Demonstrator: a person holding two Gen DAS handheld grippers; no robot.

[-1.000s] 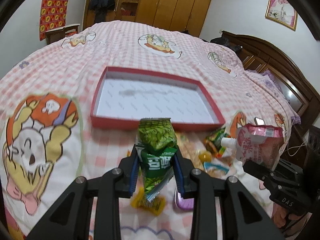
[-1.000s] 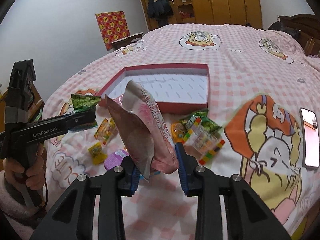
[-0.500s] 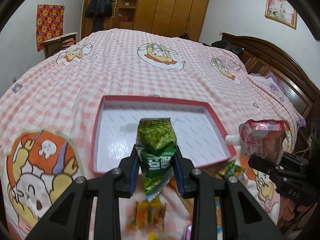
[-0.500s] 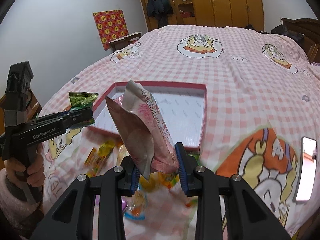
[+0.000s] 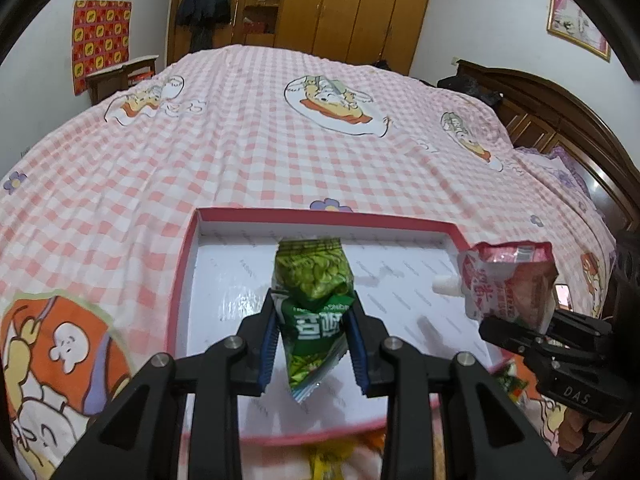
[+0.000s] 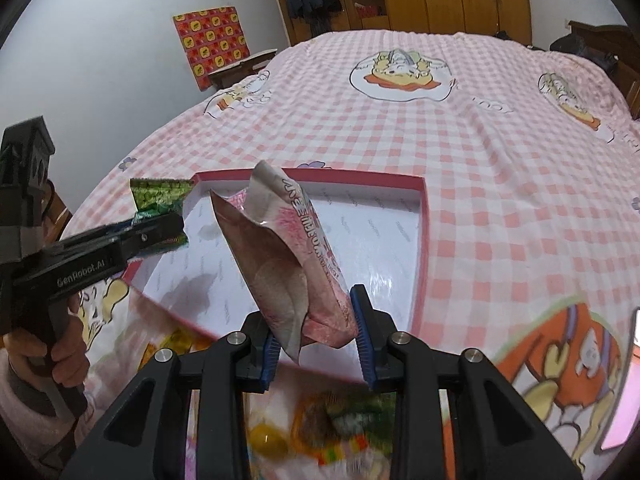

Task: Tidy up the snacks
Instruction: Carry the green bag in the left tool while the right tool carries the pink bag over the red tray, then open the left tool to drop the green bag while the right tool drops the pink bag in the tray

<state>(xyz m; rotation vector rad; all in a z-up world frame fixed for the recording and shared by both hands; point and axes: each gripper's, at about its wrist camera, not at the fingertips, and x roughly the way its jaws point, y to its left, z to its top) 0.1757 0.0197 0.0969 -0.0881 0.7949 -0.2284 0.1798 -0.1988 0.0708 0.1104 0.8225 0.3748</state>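
Observation:
My left gripper [image 5: 314,344] is shut on a green snack packet [image 5: 314,300], held upright over the near part of a shallow red-rimmed tray [image 5: 182,280] with a white floor. My right gripper [image 6: 316,340] is shut on a pink spouted pouch [image 6: 288,264], held above the tray's [image 6: 424,240] near edge. The pink pouch [image 5: 504,284] and the right gripper appear at the right of the left wrist view. In the right wrist view the left gripper [image 6: 160,232] with its green packet [image 6: 158,196] shows at the left, held by a hand [image 6: 60,352].
The tray lies on a bed with a pink checked sheet [image 5: 280,140] printed with cartoon bears. Several loose snacks [image 6: 320,428] lie blurred on the sheet below the grippers. A phone [image 6: 624,408] lies at the right edge. Wardrobes [image 5: 352,8] and a headboard [image 5: 560,120] stand beyond.
Both grippers have moved forward over the bed with their snacks, from above the loose snack pile to over the tray. The pile has slid down toward the bottom of both views.

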